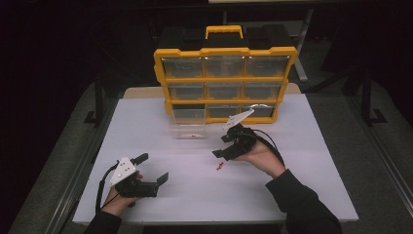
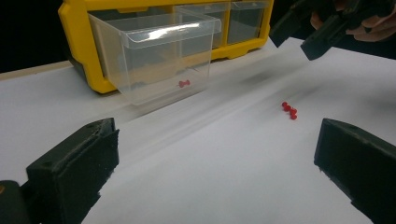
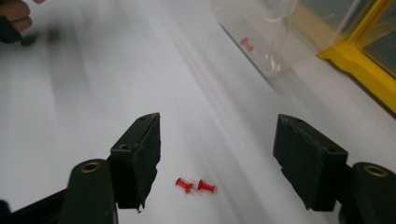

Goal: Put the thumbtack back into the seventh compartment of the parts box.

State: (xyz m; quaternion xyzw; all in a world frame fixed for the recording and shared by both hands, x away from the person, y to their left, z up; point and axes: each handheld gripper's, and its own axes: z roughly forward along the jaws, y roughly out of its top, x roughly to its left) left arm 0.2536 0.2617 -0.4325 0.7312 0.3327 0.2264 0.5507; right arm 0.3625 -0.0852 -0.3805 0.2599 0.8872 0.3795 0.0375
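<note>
Now right tool (image 3: 217, 158): jaws standing wide, hovering over pins
pins (image 3: 195, 185): small red plastic, lying on smooth white surface (image 3: 93, 84)
left tool (image 2: 217, 168): gaping wide, gripping nothing
drawer (image 2: 159, 56): clear plastic box

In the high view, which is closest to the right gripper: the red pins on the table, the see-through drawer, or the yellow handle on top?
1. Red plastic push pins, on the white table just below the right gripper.
2. Clear plastic drawer, pulled out, to its left.
3. Yellow carry handle, atop the organiser, farthest.

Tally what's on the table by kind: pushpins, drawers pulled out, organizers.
Red pushpins: 3, two on the table and one in the drawer
Clear drawer pulled out: 1
Yellow organizer: 1
Total: 5
</note>
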